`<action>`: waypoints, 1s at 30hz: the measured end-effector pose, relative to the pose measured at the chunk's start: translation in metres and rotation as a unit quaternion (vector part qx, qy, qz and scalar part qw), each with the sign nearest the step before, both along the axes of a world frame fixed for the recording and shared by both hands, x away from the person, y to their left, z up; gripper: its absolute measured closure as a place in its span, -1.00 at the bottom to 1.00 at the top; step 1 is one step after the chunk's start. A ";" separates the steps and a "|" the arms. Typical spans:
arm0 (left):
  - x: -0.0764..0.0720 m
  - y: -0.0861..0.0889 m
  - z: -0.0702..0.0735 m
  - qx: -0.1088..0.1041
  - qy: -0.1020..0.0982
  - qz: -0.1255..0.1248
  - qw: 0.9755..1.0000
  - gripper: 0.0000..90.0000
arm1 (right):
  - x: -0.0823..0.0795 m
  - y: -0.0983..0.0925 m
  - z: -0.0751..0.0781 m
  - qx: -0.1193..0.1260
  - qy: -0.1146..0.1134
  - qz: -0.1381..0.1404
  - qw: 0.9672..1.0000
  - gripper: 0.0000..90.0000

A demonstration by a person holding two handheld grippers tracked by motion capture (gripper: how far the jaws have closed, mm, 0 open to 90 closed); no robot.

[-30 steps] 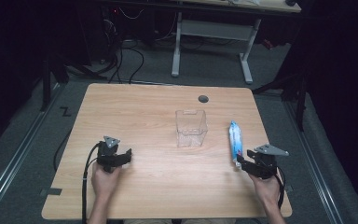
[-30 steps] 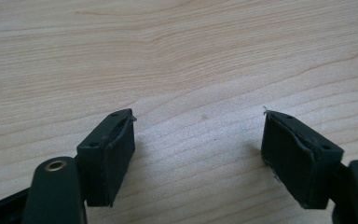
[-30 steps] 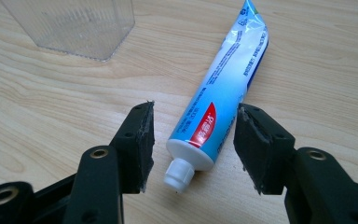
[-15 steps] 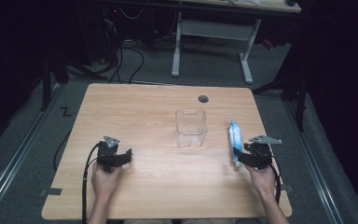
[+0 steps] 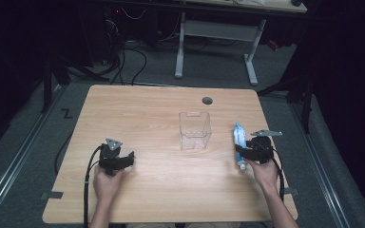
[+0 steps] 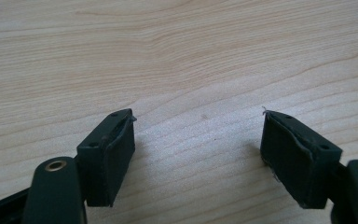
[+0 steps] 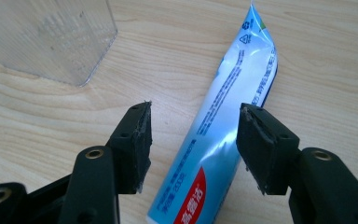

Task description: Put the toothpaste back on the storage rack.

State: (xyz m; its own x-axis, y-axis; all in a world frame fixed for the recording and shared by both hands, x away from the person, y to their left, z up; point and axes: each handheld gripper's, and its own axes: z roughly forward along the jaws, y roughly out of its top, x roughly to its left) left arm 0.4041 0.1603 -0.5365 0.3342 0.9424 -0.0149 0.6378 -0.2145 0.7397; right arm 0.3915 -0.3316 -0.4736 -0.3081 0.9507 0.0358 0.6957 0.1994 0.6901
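Toothpaste tube [image 5: 238, 145], blue and white, flat on the wooden desk [image 5: 161, 118] near its right edge. Long axis running near to far, with a slight lean: flat crimped tail at the far end, beside the clear plastic box [image 5: 195, 130]; cap end nearest the person, just left of the right hand [image 5: 265, 172]. Tube well apart from the box, which stands upright at mid-desk, left of the tube.

Right hand-held gripper [image 5: 247, 152] set at the tube's near half, pointing left across it. In the right gripper view, right hand-held gripper [image 7: 193, 140] straddling the tube [image 7: 228, 121]: tube body lying between the two black jaws, closer to the right one, pads not pressing on it. Released, then, jaws having just been opening, with the tube between them. Red patch with white lettering at the tube's near end, recycling marks at the crimped tail. A corner of the clear box [image 7: 51, 37] at upper left.

Left hand-held gripper [image 5: 121, 160] resting low over the desk's left half, well apart from tube and box. In the left gripper view, left hand-held gripper [image 6: 198, 140] wide apart over bare wood, released.
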 end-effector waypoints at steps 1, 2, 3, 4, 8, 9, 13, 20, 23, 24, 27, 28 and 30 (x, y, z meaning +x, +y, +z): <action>0.000 0.000 0.000 0.000 0.000 0.000 1.000 -0.42 | 0.002 0.001 0.001 -0.003 0.001 -0.001 1.000 0.01; 0.000 0.000 0.000 0.000 0.000 0.000 1.000 -0.42 | 0.004 0.001 0.002 -0.004 0.000 -0.002 1.000 0.01; 0.000 0.000 0.000 0.000 0.000 0.000 1.000 -0.42 | 0.006 0.001 0.003 -0.004 -0.004 -0.004 1.000 0.02; 0.000 0.000 0.000 0.000 0.000 0.000 1.000 -0.42 | 0.009 0.001 0.004 -0.003 0.000 -0.008 1.000 0.01; 0.000 0.000 0.000 0.001 0.000 0.000 1.000 -0.42 | 0.018 0.001 0.004 -0.014 0.006 -0.016 1.000 0.00; 0.000 0.000 0.000 0.000 0.000 0.000 1.000 -0.42 | 0.020 0.001 0.004 -0.014 0.006 -0.016 1.000 0.00; 0.000 0.000 0.000 0.000 0.000 0.000 1.000 -0.42 | 0.028 -0.002 0.001 -0.017 0.026 -0.028 0.999 -0.02; 0.000 0.000 0.000 0.001 0.000 0.001 1.000 -0.43 | 0.040 -0.005 -0.002 -0.013 0.042 -0.043 0.998 -0.01; 0.000 0.000 0.000 0.001 0.000 0.001 1.000 -0.43 | 0.043 -0.005 -0.004 -0.013 0.043 -0.047 0.998 0.00; 0.000 0.000 0.000 0.001 0.000 0.000 1.000 -0.43 | 0.044 -0.005 -0.006 -0.015 0.048 -0.048 0.998 0.00; 0.000 0.000 0.000 0.001 0.000 0.000 1.000 -0.43 | 0.047 -0.007 -0.010 -0.016 0.056 -0.053 0.997 -0.01; 0.000 0.000 0.000 0.001 0.000 0.000 1.000 -0.43 | 0.048 -0.008 -0.011 -0.015 0.060 -0.054 0.997 -0.01; 0.000 0.000 0.000 0.001 0.000 0.001 1.000 -0.43 | 0.050 -0.009 -0.013 -0.012 0.065 -0.055 0.996 -0.01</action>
